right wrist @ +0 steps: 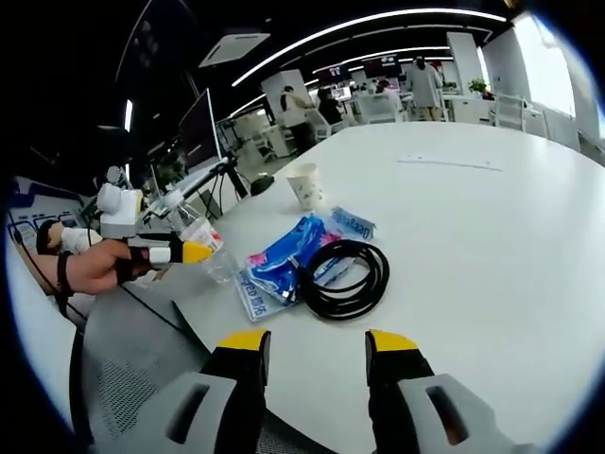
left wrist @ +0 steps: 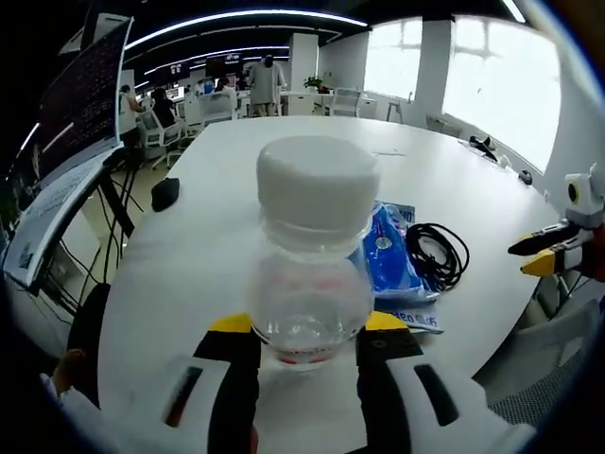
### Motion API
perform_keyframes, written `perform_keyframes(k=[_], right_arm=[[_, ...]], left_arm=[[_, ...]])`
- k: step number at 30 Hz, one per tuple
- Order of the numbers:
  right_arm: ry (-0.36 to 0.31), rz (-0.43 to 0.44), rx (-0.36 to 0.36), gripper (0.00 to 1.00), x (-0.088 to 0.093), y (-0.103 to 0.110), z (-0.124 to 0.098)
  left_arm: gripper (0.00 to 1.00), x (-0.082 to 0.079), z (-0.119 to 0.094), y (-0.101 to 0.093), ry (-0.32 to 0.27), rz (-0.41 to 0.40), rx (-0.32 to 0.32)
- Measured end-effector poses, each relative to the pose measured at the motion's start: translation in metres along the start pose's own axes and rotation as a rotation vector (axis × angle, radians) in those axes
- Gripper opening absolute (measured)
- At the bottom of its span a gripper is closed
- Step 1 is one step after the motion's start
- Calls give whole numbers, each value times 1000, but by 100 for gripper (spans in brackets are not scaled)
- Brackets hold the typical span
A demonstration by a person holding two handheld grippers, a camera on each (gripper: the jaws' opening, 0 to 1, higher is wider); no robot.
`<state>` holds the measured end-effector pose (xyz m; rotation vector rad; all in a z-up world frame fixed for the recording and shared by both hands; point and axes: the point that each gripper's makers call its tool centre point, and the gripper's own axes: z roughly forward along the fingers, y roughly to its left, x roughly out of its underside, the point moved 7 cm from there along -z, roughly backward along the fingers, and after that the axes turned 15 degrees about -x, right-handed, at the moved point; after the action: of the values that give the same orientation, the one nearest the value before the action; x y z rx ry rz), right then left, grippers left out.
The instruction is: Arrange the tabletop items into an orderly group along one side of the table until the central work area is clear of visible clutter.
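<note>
Bottle: clear plastic bottle [left wrist: 313, 255] w/ white cap is sitting between the left hand-held gripper's [left wrist: 307, 342] jaws, near the bench [left wrist: 284, 161] edge closest to the person. In the right gripper view it is sitting just left of the blue packet.
Left hand-held gripper: jaws are pressing both sides of the bottle's lower body, i.e. clamped on it. Low grip prob. for stability, keeping the bottle upright while it is being carried or slid.
Right hand-held gripper: the right hand-held gripper [right wrist: 317, 342] is hovering w/ jaws apart, holding nothing, facing the cable and packet. Looks like it is lining up for the next pickup.
Blue packet: blue packet [right wrist: 288, 257] is lying flat on a printed sheet, just beside the bottle.
Cable: black coiled cable [right wrist: 342, 278] is lying partly over the packet's edge, touching it.
Paper cup: paper cup [right wrist: 305, 184] is standing upright, farther along the same side.
Black item: small dark object [left wrist: 164, 193] is sitting apart, near the left edge in the left gripper view; can't tell what it is.
Progress (my read): items are already bunching along one side and the bench's centre is mostly bare; bottle placement is prob. the step in hand.
</note>
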<state>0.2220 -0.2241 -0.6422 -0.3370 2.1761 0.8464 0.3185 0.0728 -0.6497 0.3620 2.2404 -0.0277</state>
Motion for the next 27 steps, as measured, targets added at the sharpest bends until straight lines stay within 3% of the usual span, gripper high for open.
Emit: perform_keyframes(k=[18, 27], right_arm=[[-14, -20, 16, 44, -9, 0, -5], [12, -43, 18, 49, -9, 0, -7]], left_arm=[[38, -13, 19, 18, 13, -50, -32], [39, -25, 36, 28, 26, -83, -46]])
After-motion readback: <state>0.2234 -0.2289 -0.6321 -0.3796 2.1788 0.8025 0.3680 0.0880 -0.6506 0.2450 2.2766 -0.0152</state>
